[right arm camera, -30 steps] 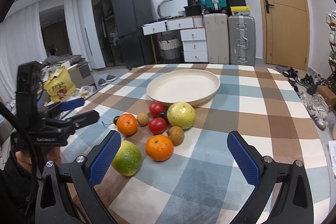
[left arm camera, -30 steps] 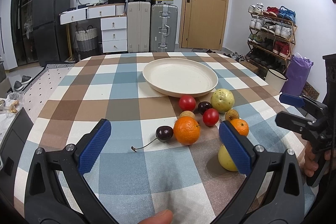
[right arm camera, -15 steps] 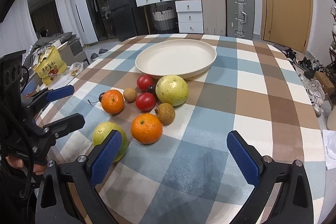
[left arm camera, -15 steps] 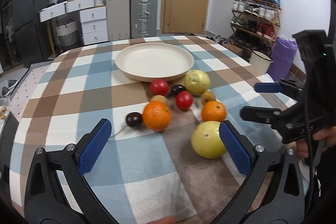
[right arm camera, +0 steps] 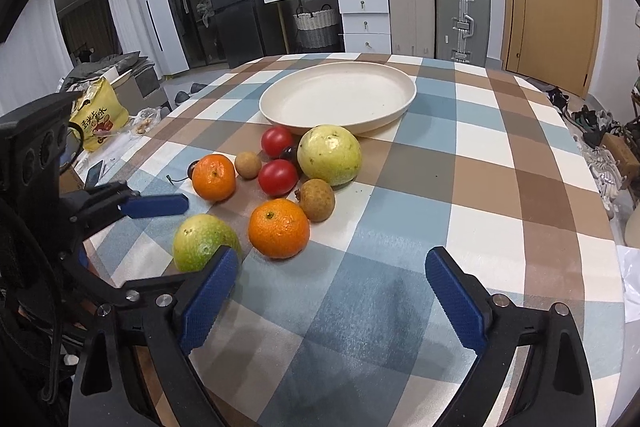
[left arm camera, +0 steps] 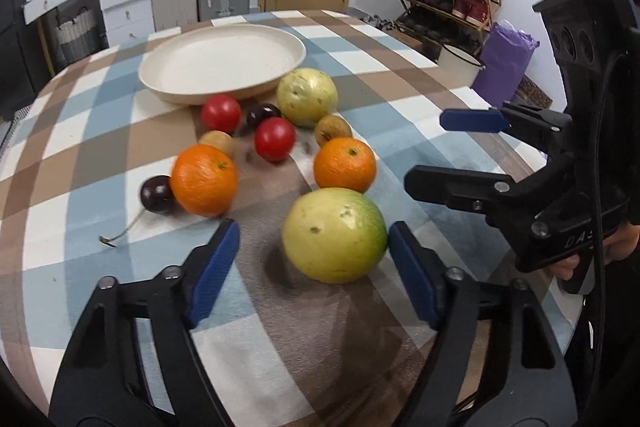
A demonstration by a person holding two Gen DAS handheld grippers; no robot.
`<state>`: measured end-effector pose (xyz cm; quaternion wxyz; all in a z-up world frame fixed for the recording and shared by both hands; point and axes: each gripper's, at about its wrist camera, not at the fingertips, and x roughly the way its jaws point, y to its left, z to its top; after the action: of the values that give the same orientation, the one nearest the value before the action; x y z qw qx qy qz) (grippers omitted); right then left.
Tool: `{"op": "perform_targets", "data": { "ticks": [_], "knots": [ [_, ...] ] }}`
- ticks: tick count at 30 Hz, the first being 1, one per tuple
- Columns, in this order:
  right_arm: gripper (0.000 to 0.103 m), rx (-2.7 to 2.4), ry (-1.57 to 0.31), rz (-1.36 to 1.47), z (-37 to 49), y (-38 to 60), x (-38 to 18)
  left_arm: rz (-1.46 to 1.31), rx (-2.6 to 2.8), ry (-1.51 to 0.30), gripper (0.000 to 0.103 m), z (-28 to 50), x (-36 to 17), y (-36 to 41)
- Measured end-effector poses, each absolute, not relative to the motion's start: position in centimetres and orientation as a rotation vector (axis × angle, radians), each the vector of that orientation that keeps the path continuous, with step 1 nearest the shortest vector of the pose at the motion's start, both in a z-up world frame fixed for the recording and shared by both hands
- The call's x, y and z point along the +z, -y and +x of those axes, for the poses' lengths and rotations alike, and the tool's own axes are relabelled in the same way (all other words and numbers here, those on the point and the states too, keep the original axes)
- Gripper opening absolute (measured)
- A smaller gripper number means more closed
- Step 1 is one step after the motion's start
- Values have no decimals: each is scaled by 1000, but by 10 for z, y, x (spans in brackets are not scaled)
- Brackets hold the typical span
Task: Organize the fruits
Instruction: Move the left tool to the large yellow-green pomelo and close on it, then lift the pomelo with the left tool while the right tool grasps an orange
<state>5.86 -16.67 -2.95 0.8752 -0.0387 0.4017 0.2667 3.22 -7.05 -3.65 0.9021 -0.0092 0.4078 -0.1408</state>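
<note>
Several fruits lie on the checked tablecloth in front of an empty cream plate [left arm camera: 224,63] [right arm camera: 340,99]. My left gripper [left arm camera: 314,267] is open, its blue pads either side of a yellow-green guava [left arm camera: 334,235], which also shows in the right wrist view [right arm camera: 202,241]. Two oranges [left arm camera: 204,179] [left arm camera: 345,165], two red tomatoes [left arm camera: 274,139], a dark cherry [left arm camera: 157,194], a second guava [left arm camera: 307,97] and small brown fruits lie beyond. My right gripper [right arm camera: 332,295] is open and empty, just short of an orange [right arm camera: 279,228].
The table's round edge [right arm camera: 600,227] drops off at the right. The right gripper's body [left arm camera: 560,187] stands to the right of the fruits in the left wrist view. Suitcases, drawers, a door and a shoe rack stand behind.
My left gripper has moved forward and right and now straddles the near guava. My right gripper has come lower and closer to the fruits.
</note>
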Motion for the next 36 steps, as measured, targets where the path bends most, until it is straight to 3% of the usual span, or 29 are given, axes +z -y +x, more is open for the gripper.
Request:
{"op": "perform_targets", "data": {
  "ticks": [1, 2, 6, 15, 29, 36],
  "knots": [
    [97, 556, -839, -82, 59, 167, -30, -20, -312, -848, 54, 33, -37, 73],
    [97, 555, -840, -81, 59, 166, -30, -24, -329, -845, 52, 33, -38, 75],
    [96, 565, -847, -77, 61, 163, -31, -49, -326, -834, 52, 31, -37, 72],
    [85, 592, -904, -121, 70, 137, -44, -64, -264, -781, 52, 22, -20, 47],
    [42, 619, -921, -163, 76, 106, -53, -124, -163, -734, 52, 20, -8, 9],
    [41, 664, -894, -142, 70, 108, -47, -139, -128, -727, 52, 26, -5, 4]
  ]
}}
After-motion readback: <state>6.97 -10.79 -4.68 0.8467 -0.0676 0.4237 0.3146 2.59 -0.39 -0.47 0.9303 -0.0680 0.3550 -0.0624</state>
